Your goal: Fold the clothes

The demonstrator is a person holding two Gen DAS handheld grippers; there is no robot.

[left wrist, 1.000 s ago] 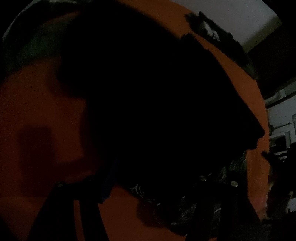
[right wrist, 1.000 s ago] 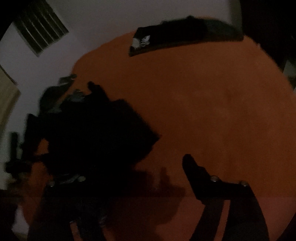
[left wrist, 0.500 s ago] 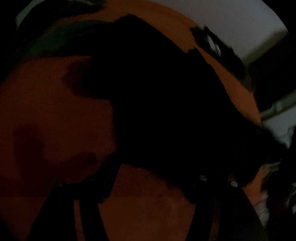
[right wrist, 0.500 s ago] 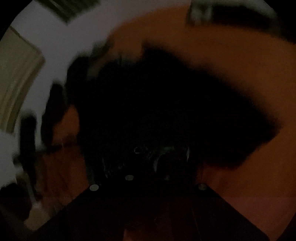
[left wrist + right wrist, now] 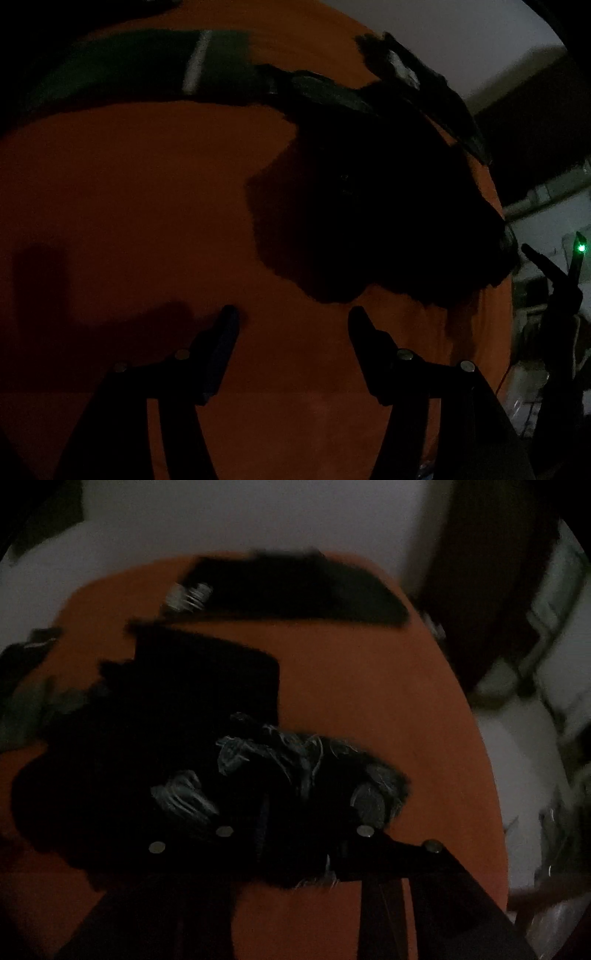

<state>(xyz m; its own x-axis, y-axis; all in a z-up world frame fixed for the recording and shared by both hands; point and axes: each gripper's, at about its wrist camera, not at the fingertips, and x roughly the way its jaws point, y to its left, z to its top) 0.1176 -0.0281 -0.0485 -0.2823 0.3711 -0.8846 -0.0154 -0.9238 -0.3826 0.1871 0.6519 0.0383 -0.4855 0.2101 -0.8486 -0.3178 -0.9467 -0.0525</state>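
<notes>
Orange tabletop, dimly lit, fills most of the left wrist view; its rounded edge curves from 12 to 4 o'clock. Pale wall beyond it at 1 o'clock. Small green light glows at 3 o'clock, off the tabletop. In the right wrist view, dark doorway at 2 o'clock; blurred white furniture at 3 o'clock.

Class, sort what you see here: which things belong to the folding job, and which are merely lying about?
Job in hand:
black garment
right gripper
left gripper
orange table

Lying about:
green folded cloth
dark folded garment
room clutter
</notes>
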